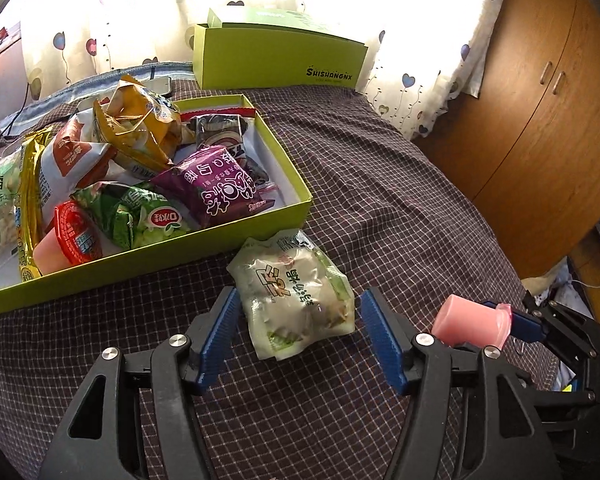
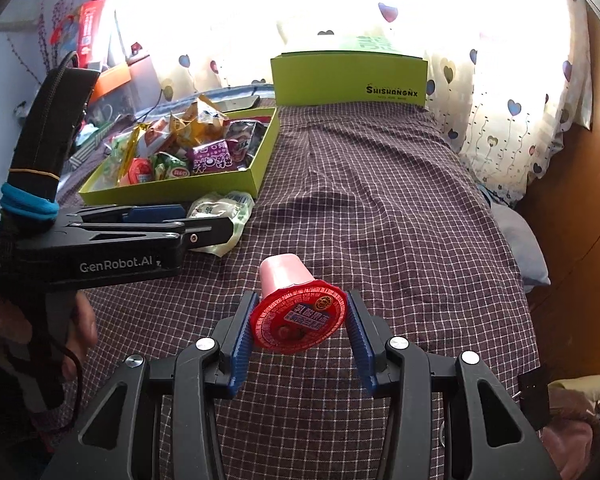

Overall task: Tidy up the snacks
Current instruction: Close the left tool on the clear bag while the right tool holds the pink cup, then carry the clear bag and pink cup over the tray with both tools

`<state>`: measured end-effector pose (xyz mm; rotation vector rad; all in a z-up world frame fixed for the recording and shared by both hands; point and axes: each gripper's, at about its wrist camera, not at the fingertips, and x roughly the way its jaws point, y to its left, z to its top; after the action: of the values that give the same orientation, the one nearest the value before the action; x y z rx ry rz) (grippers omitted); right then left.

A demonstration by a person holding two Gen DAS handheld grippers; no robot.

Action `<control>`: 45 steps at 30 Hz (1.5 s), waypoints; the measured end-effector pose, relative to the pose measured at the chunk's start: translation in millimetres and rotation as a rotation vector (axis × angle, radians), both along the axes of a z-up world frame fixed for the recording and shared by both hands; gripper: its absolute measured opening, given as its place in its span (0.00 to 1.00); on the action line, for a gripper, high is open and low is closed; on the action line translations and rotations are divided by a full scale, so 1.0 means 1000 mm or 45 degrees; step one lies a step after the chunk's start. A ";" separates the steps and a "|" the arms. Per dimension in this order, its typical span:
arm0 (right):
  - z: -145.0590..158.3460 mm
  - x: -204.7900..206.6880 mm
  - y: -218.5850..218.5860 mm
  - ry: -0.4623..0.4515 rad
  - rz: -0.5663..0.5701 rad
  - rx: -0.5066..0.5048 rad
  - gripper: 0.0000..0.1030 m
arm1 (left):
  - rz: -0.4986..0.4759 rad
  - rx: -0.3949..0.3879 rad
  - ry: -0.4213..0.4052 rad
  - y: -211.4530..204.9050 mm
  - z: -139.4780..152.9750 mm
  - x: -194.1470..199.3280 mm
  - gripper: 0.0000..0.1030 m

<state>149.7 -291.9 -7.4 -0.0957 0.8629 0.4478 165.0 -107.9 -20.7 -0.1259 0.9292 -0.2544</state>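
Pink jelly cups: 2, 1 (image 2: 296, 312) clamped in right hand-held gripper (image 2: 300, 320); left hand-held gripper (image 1: 296, 320) wide, straddling 1 pouch (image 1: 296, 300).

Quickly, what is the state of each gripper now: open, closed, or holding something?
Left gripper: open around the pale green snack packet, not gripping.
Right gripper: closed on the pink jelly cup.

Pale green snack pouch (image 1: 296, 296) lies flat beside full green box (image 1: 148, 280)

bed: checked cover (image 2: 380, 200) | curtain: heart print (image 1: 100, 40), backlit bright | wardrobe: wooden (image 1: 540, 100), right
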 end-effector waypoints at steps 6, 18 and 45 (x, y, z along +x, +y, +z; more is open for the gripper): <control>-0.003 0.008 -0.006 0.009 -0.015 -0.002 0.41 | 0.013 0.057 0.024 -0.009 -0.009 0.013 0.64; -0.005 0.012 -0.006 0.017 -0.027 -0.009 0.41 | -0.013 0.237 -0.028 -0.028 -0.015 0.018 0.67; 0.000 0.006 0.007 0.000 -0.010 -0.032 0.40 | -0.017 0.156 -0.072 -0.007 -0.003 -0.008 0.28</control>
<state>155.5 -284.9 -7.6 -0.1153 0.8687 0.4293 156.7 -114.9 -24.2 0.0005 0.8873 -0.2114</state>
